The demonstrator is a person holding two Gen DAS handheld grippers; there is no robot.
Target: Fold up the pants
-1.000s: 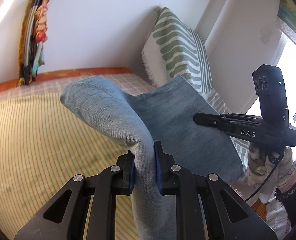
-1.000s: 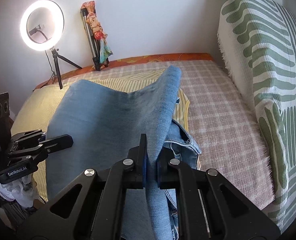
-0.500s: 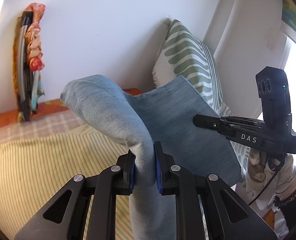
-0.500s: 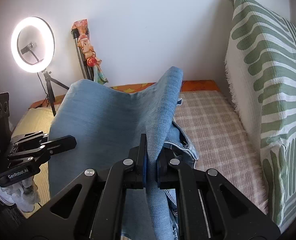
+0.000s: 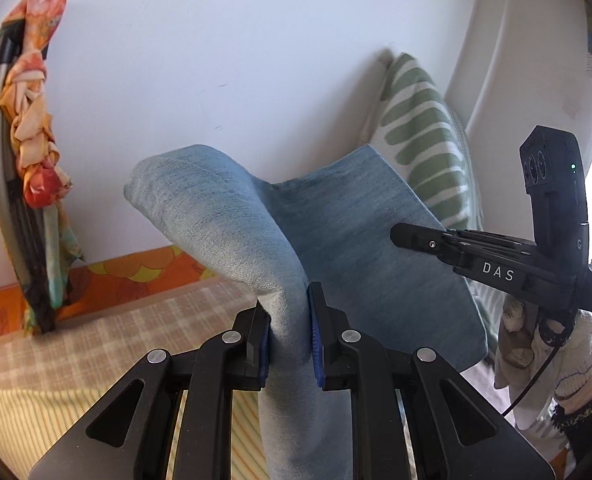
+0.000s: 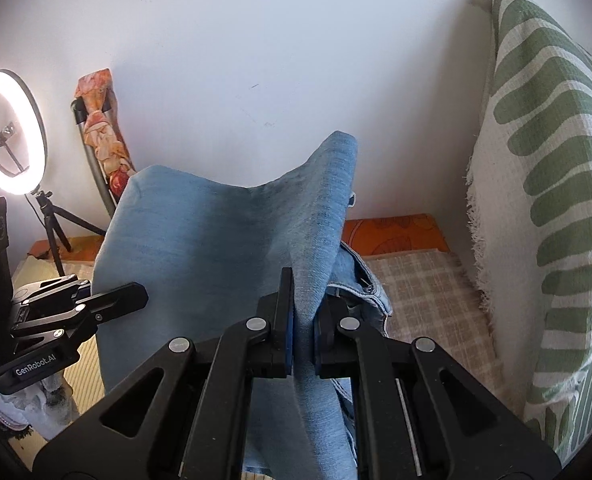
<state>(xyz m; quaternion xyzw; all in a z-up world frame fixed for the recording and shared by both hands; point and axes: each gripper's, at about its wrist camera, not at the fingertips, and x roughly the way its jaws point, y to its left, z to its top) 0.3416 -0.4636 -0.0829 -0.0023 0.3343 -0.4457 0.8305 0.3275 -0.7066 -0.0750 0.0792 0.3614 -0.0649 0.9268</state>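
Left gripper [image 5: 288,336] and right gripper [image 6: 304,330] each clamp pants [image 6: 215,240] fold, lifted above bed [image 6: 424,284] for folding over.

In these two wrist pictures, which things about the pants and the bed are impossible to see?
- Left wrist view: the denim pants hide most of the bed and the right gripper tips.
- Right wrist view: the pants cover the left gripper tips; the waistband is mostly behind the raised cloth.
- Both views: the bottom edge and gripper frames cut off the pants' lower part.
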